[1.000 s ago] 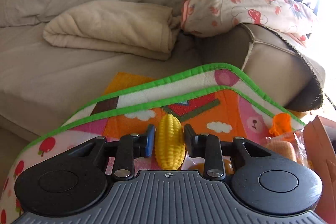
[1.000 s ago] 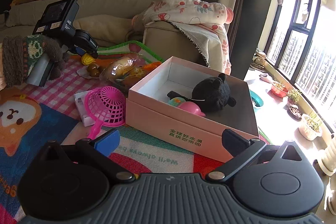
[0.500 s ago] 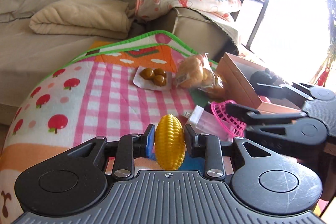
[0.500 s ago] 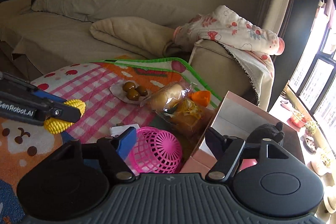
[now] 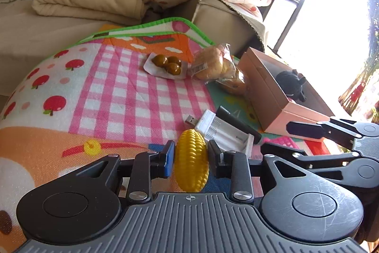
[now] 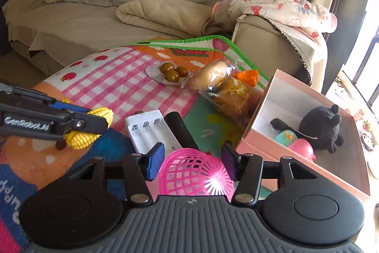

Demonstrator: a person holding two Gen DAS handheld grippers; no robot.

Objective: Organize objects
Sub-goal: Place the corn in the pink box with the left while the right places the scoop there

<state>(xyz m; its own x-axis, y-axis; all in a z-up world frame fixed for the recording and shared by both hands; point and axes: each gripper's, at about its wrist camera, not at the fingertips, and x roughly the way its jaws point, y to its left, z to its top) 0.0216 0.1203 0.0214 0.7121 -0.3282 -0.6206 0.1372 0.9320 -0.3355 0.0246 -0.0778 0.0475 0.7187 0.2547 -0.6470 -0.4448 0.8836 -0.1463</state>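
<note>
The left tool [image 5: 191, 155] is clenched across the middle of a ribbed yellow plastic corn cob [image 5: 191, 159], light, stiff, bumpy enough to grip, held above the play mat [image 5: 113, 91]. The right tool [image 6: 191, 161] gapes, straddling the light, springy pink plastic mesh basket [image 6: 196, 176] beside the pink cardboard box [image 6: 293, 158]; its rim looks the best hold.

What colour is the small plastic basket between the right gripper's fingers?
Bright pink basket; the right wrist view shows it best.
</note>
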